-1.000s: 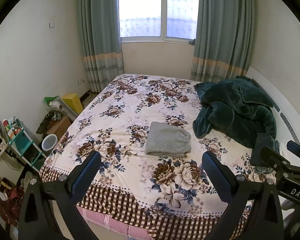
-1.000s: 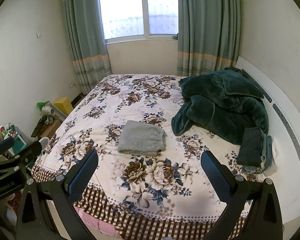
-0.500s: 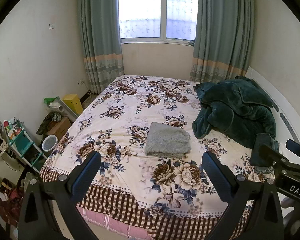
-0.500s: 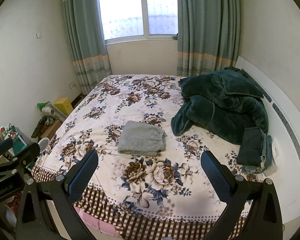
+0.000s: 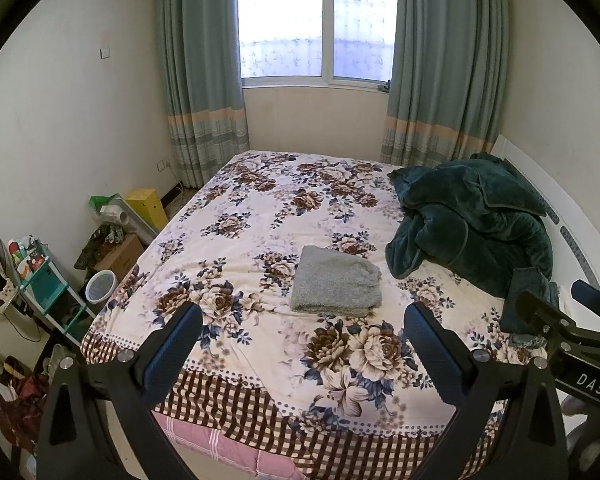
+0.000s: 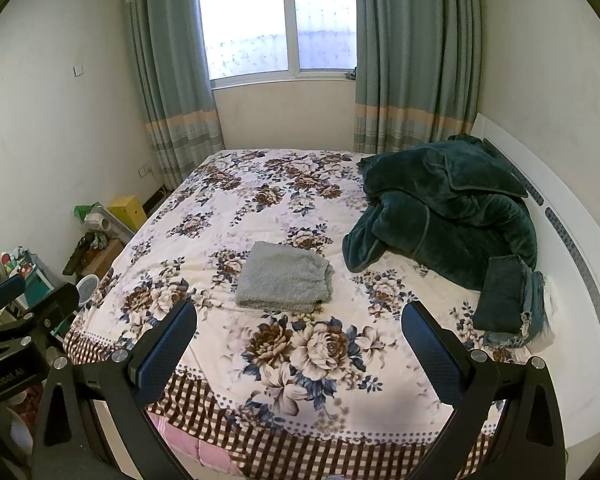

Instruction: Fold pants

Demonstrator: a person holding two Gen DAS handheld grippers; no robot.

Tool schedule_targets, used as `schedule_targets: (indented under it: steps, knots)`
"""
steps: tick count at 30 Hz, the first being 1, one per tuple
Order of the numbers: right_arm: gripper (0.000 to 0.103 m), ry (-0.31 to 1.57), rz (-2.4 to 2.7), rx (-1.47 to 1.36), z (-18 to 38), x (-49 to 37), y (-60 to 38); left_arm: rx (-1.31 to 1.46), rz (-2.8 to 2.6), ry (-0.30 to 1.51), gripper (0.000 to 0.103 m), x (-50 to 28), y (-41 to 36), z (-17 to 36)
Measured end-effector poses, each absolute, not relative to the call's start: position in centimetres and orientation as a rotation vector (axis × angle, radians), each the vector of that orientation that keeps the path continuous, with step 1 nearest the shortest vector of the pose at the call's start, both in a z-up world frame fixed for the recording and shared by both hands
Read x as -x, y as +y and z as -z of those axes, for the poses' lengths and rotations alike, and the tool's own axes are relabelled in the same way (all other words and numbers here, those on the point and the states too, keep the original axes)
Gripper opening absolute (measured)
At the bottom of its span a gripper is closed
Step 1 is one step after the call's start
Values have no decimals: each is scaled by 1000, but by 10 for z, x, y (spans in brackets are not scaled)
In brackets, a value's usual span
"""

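Since the grey pants lie folded on the bed, both grippers, left and right, hang back, fingers spread and empty.

"DAS": white letters on the black body of the right tool, at the left tool's right | "GenRobot.AI": faint print on the left tool, at the right tool's left.
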State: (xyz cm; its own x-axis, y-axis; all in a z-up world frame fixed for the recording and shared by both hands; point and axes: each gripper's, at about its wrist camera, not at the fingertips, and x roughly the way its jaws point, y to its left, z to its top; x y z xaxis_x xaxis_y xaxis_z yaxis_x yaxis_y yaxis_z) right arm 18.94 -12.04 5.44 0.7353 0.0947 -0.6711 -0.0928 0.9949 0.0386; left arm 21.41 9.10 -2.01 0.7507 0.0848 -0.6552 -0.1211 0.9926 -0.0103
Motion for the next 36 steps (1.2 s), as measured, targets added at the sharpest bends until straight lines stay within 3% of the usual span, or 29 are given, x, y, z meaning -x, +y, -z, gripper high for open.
schedule_targets:
  steps: [36]
  knots:
    - [103, 735, -104, -7, -52, -189, -119, 63, -118, 706, 103, -210, 89, 15]
